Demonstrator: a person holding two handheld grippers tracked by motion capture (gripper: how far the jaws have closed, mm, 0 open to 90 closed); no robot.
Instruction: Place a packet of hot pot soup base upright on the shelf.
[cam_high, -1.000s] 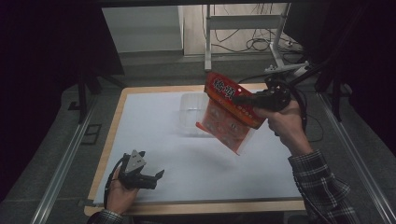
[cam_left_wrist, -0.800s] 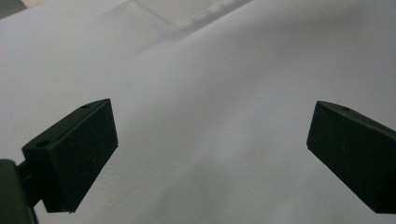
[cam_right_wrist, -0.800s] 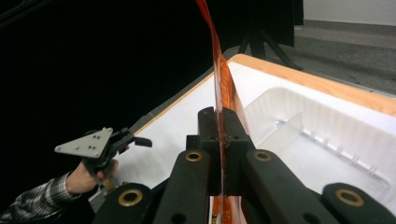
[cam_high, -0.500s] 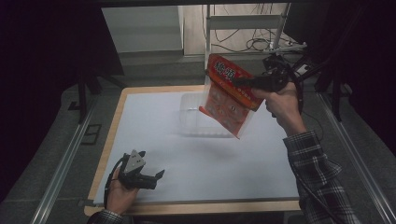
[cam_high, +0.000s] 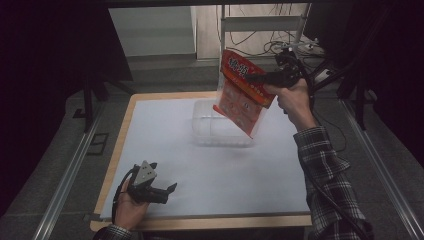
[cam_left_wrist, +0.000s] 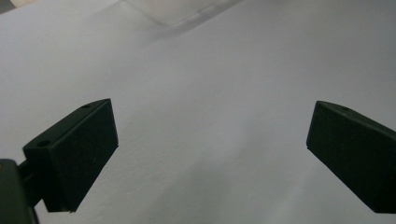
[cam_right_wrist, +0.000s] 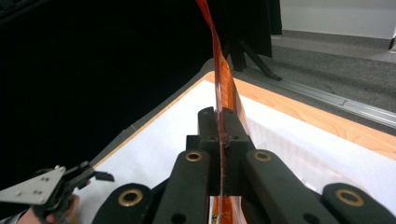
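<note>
Black two-jaw left tool (cam_high: 167, 190) with grey three-cornered plate; black right tool (cam_high: 250, 79), trailing cable, plaid flannel sleeve (cam_high: 327, 177)

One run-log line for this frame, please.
right gripper: shut on orange packet, held above clear container | left gripper: open, idle

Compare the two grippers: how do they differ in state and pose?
The right gripper is shut on the orange packet; the left gripper is open, holding nothing. The right is raised over the clear tub; the left sits low at the table's near edge. Both have black jaws.
</note>
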